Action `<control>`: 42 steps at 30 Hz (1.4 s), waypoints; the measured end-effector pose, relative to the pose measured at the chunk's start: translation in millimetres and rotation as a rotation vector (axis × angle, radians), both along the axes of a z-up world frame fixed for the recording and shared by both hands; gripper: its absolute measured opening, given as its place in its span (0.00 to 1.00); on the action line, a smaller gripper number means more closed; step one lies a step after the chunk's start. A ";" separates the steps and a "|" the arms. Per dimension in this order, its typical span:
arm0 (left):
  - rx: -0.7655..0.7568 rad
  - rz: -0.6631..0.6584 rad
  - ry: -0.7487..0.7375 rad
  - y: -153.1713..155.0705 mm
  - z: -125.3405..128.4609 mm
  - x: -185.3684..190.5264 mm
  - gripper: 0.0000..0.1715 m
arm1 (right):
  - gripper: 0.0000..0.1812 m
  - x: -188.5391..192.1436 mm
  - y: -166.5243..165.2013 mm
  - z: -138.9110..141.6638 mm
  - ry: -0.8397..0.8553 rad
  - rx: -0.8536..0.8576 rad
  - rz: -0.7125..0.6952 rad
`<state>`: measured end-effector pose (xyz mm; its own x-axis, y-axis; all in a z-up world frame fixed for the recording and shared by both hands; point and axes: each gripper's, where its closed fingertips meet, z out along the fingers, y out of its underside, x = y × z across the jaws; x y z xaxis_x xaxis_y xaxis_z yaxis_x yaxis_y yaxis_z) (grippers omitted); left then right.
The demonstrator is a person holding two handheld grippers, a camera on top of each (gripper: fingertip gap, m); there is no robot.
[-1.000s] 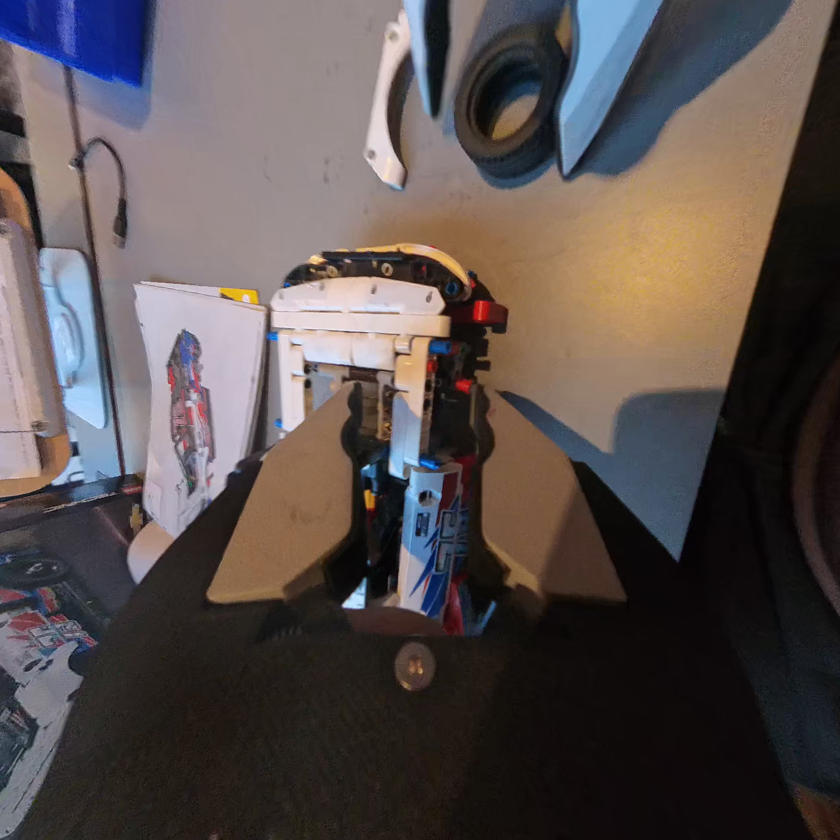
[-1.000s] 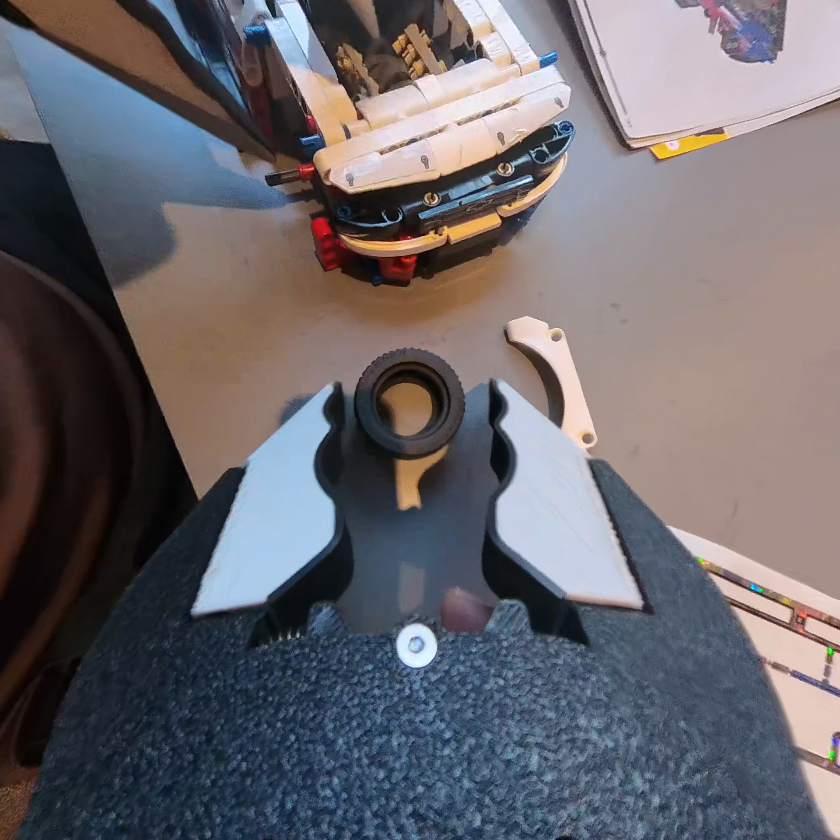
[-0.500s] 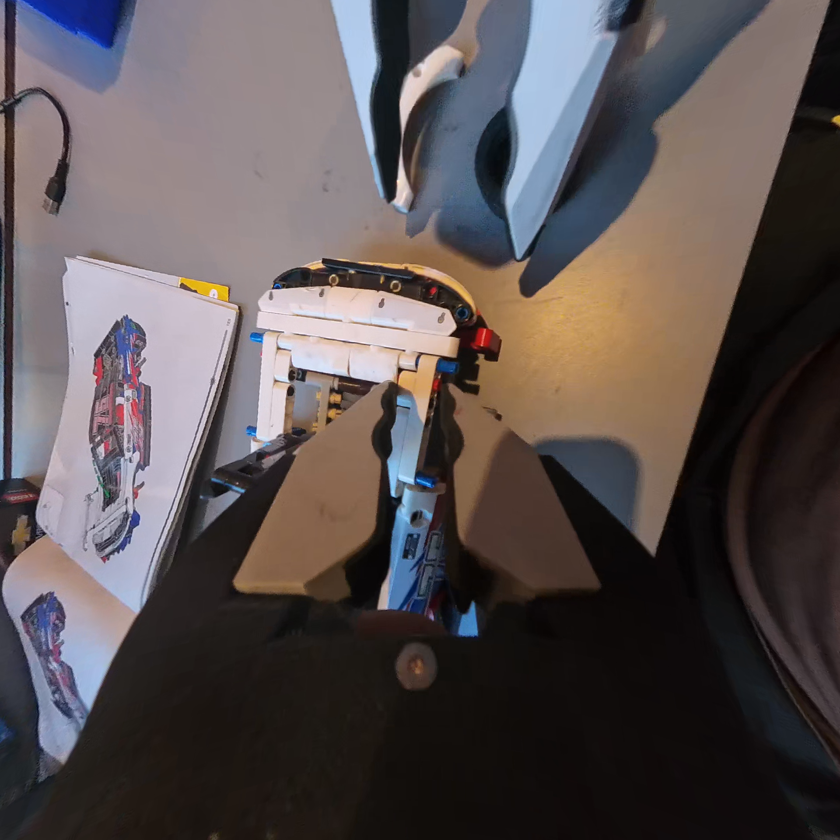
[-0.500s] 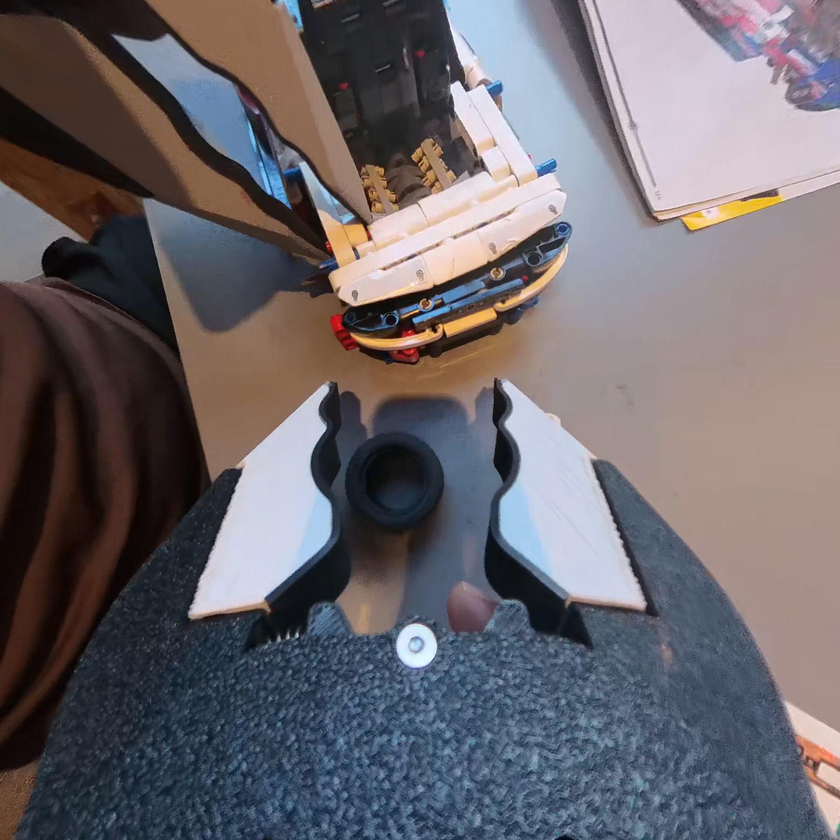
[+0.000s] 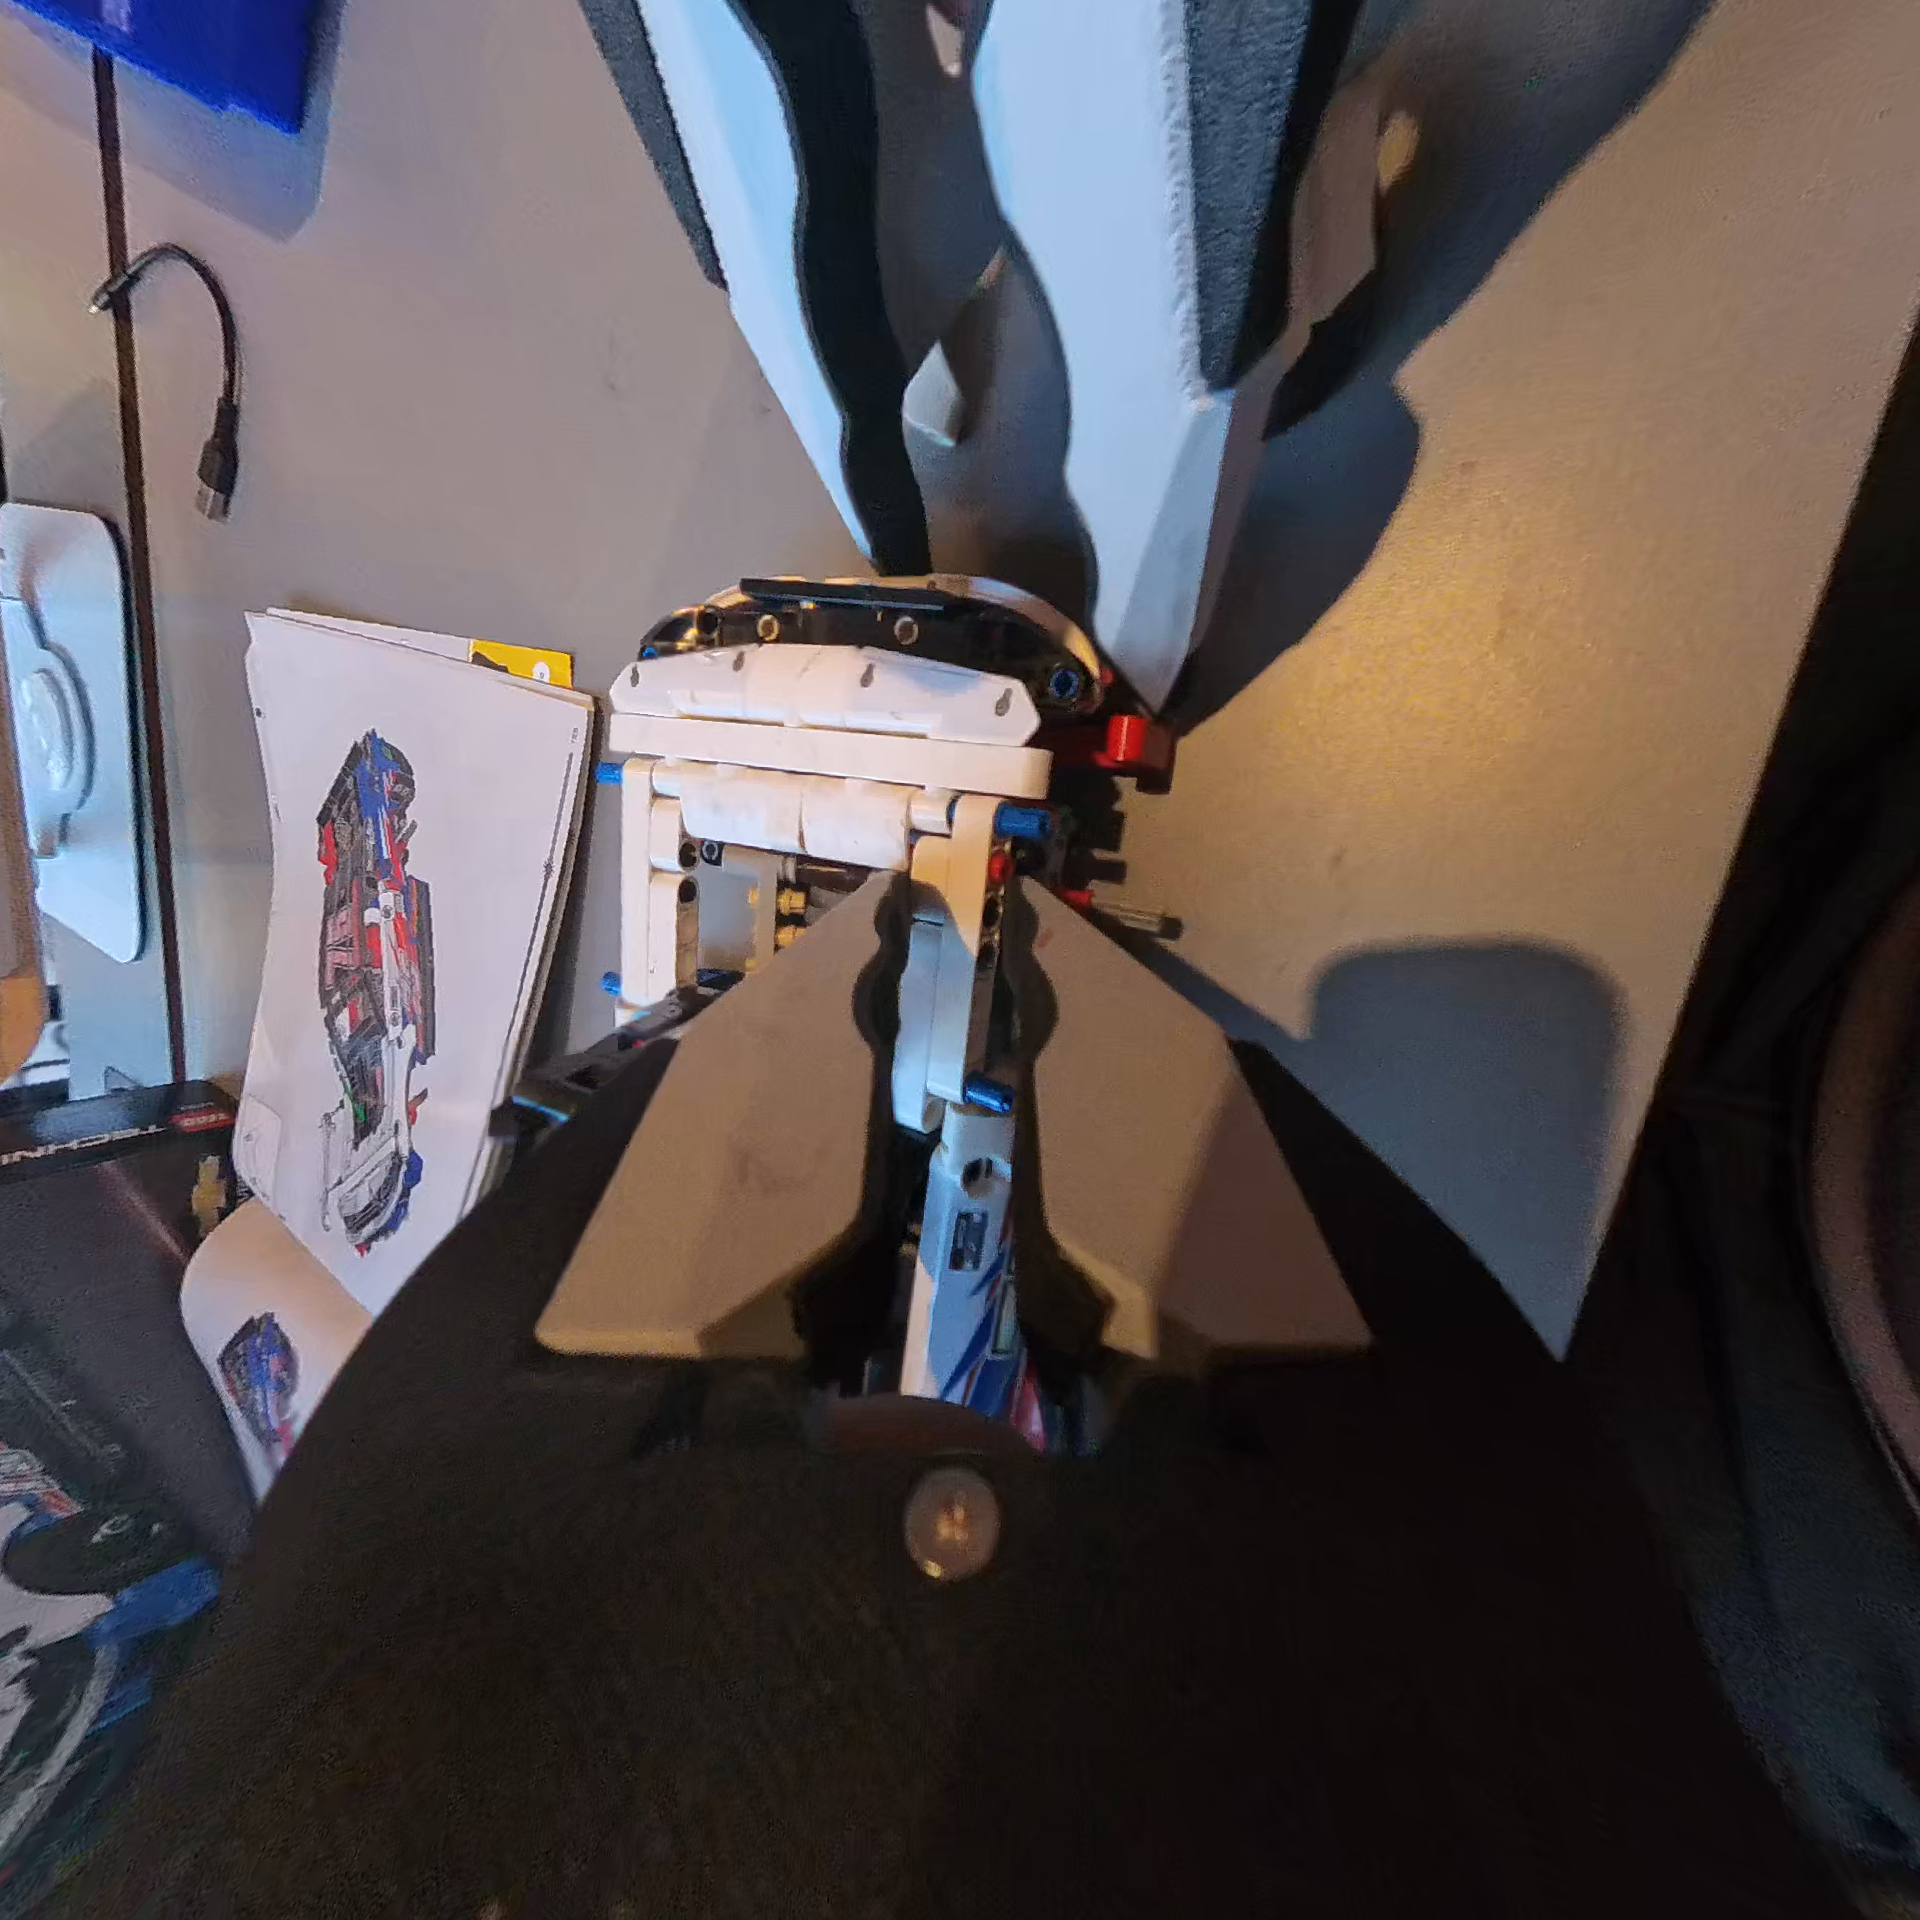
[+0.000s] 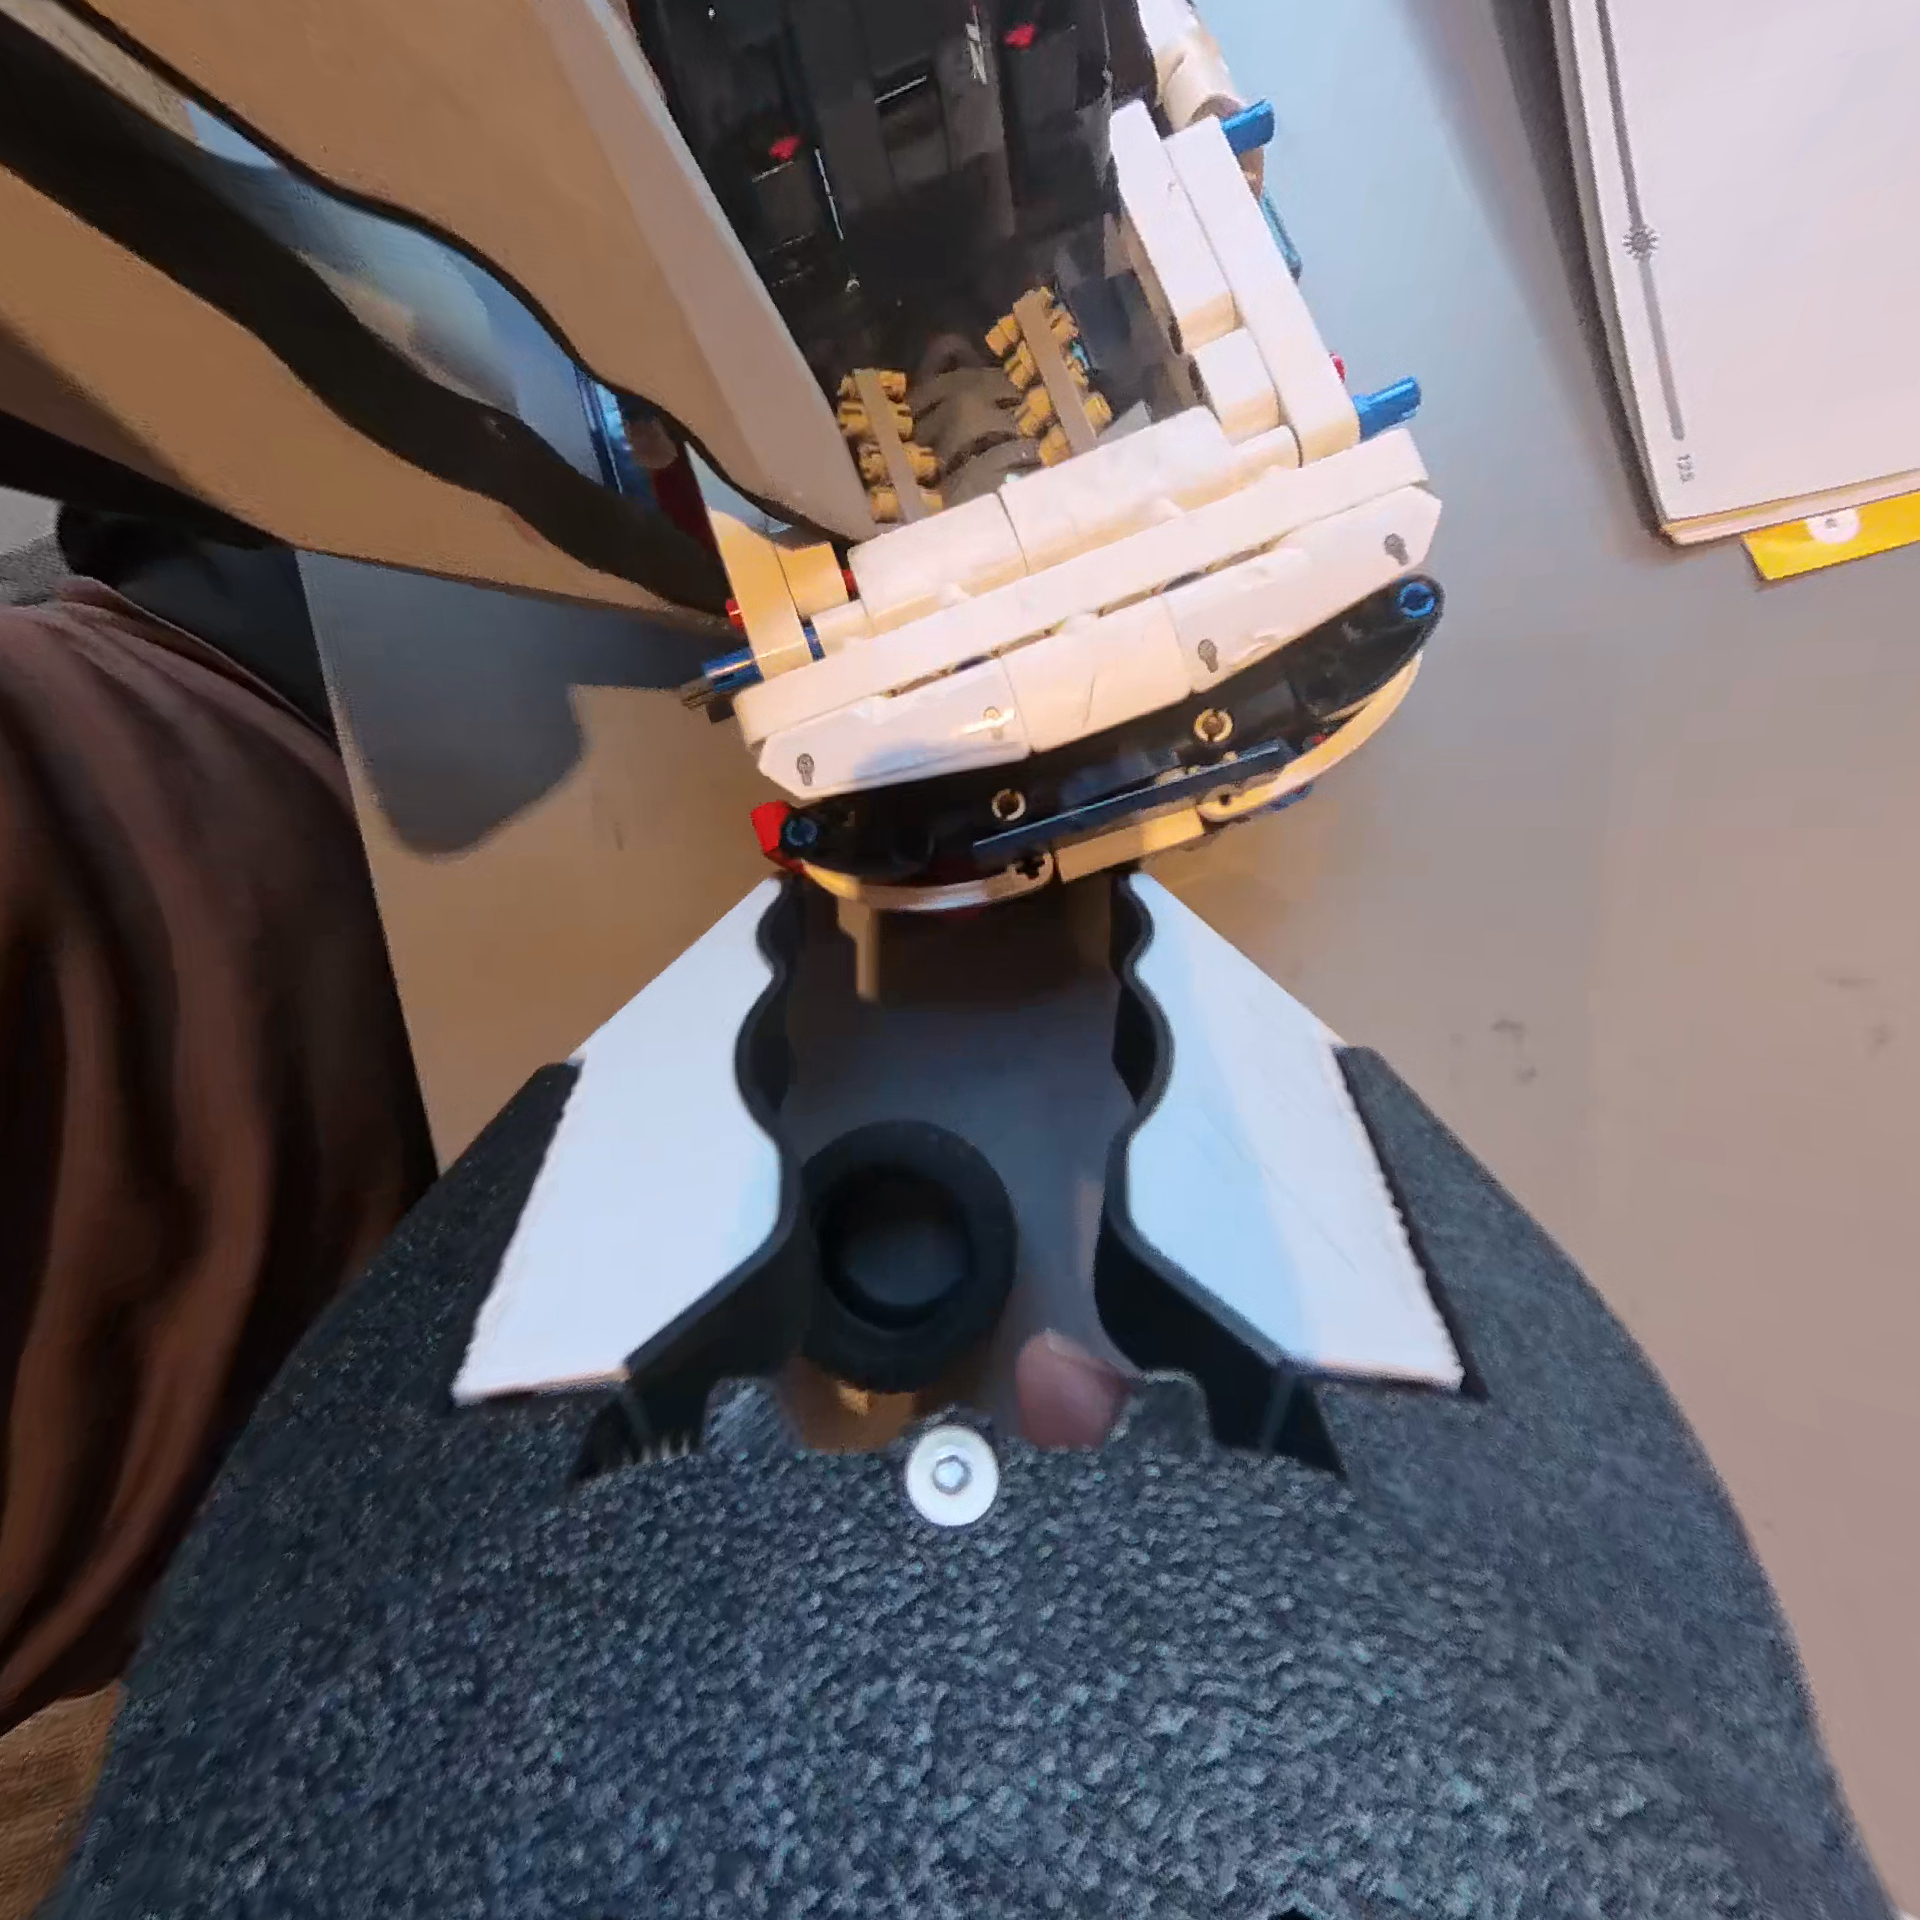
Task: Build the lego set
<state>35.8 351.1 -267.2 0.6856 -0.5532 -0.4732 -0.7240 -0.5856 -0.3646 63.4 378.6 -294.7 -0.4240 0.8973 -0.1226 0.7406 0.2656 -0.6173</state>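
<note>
The left gripper is clamped on the white side frame of the lego car, its two tan fingers pressed in from either side of a white beam with blue pins. The car sits on the grey worktop, its white rear panels and black bumper pointing away from this gripper, with a red piece sticking out at the far right corner.

The right gripper faces it from the other end, its white fingers spread wide apart with bare worktop between the tips. Those tips sit just beside the car's black and cream bumper; whether they touch it I cannot tell. A black tyre lies on the worktop deep in the gap, close against the inner edge of the left-hand finger but not squeezed from both sides. In the left wrist view a white curved piece shows between this gripper's fingers, partly hidden.

To the car's side lies an open instruction booklet with a coloured drawing of a car, a second sheet curling out below it. Farther off a black cable trails on the worktop, with a blue object beyond it at the corner. A brown sleeve fills the edge of the right wrist view.
</note>
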 end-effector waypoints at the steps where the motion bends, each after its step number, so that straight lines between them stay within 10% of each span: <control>1: 0.002 -0.002 0.017 0.7 -0.5 -0.8 0.08 | 0.32 -1.3 1.5 -0.3 0.004 0.014 -0.002; 8: 0.056 0.011 0.092 -9.7 12.7 -2.6 0.19 | 0.21 1.2 2.9 0.1 0.020 0.018 -0.006; 13: 0.151 -0.009 -0.164 -59.8 63.6 10.0 0.48 | 0.49 13.9 21.7 7.8 0.036 0.068 -0.003; 16: 0.228 0.023 -0.092 -56.6 82.6 -54.1 0.63 | 0.49 5.5 35.4 10.4 0.064 0.137 0.046; 19: 0.085 0.011 -0.067 -38.6 49.3 -102.3 0.64 | 0.51 -4.7 30.4 1.0 -0.011 0.141 0.132; 23: -0.274 -0.036 -0.435 -39.3 21.2 -80.6 0.69 | 0.49 -11.7 21.5 -11.0 -0.075 0.164 0.179; 27: -0.417 -0.066 -0.283 -49.4 -4.6 -90.7 0.66 | 0.46 -12.5 17.4 -10.2 -0.066 0.146 0.179; 32: -0.316 -0.111 -0.296 -42.1 -1.3 -78.9 0.63 | 0.44 -12.7 16.0 -9.6 -0.044 0.130 0.174; 37: -0.407 -0.041 -0.093 -45.3 -38.3 -91.6 0.84 | 0.41 -14.0 10.9 -8.0 -0.037 0.099 0.181; 42: -0.413 -0.040 -0.154 -46.6 -33.9 -88.4 0.78 | 0.41 -15.3 10.7 -6.0 -0.021 0.098 0.174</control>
<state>-52.5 304.5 -301.2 0.7049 -0.7021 -0.1008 -0.7048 -0.6774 -0.2106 48.1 389.3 -300.7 -0.5717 0.8190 -0.0485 0.6910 0.4488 -0.5666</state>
